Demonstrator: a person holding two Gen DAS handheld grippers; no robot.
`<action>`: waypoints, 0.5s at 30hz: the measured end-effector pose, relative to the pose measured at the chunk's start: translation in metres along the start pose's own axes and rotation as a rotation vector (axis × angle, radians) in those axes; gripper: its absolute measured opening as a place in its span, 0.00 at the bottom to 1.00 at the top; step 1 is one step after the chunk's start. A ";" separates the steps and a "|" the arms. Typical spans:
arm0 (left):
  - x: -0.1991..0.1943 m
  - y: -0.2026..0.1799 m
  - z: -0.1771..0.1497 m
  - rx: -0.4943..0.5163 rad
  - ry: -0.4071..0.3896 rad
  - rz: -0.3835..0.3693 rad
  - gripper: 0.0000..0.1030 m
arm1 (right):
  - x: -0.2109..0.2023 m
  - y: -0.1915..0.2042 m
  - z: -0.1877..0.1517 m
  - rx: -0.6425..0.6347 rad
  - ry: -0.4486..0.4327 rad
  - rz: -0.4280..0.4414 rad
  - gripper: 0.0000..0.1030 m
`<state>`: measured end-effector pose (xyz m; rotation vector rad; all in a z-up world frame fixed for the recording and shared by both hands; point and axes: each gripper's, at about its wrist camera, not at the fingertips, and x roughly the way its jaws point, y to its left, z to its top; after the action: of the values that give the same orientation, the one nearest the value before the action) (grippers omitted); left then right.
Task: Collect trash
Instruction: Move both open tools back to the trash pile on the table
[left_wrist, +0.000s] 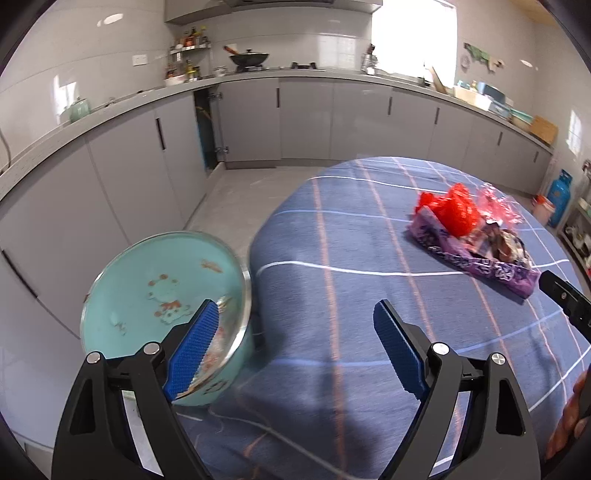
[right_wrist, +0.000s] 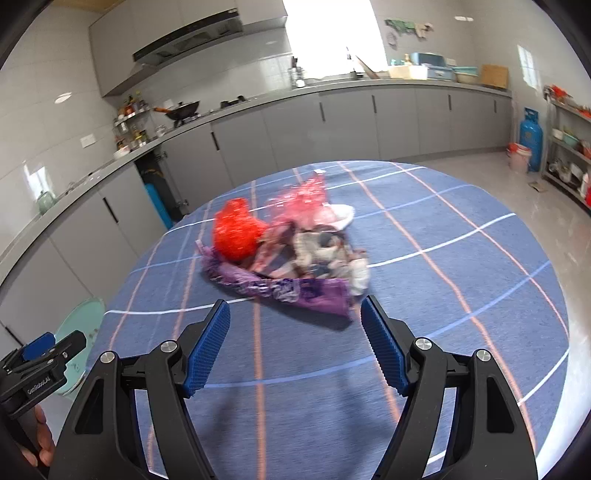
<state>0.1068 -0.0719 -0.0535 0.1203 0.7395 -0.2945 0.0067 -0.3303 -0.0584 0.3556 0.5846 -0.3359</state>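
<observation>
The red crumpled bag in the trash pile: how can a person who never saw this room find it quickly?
Start at the round table with the blue checked cloth. The trash pile lies mid-table on a purple wrapper. The red bag sits at its left end, the only bright opaque red piece.

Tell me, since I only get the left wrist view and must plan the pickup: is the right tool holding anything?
Observer: No. The right tool stands open and empty, just short of the purple wrapper.
Operator: Is anything hidden behind the red bag?
Observer: Yes. A white piece lies at the pile's far side, beside the pink cellophane.
Operator: Any strays off the pile?
Observer: One small pale scrap lies apart, near the far edge of the tablecloth.
</observation>
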 end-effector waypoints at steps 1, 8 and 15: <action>0.001 -0.003 0.001 0.007 0.001 -0.006 0.80 | 0.001 -0.004 0.001 0.007 0.000 -0.005 0.71; 0.018 -0.030 0.008 0.046 0.030 -0.052 0.77 | 0.006 -0.022 0.007 0.037 0.009 -0.029 0.71; 0.033 -0.050 0.022 0.083 0.036 -0.080 0.76 | 0.016 -0.027 0.025 0.037 0.009 -0.026 0.71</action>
<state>0.1286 -0.1319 -0.0604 0.1753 0.7687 -0.4003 0.0197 -0.3681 -0.0548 0.3854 0.5927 -0.3707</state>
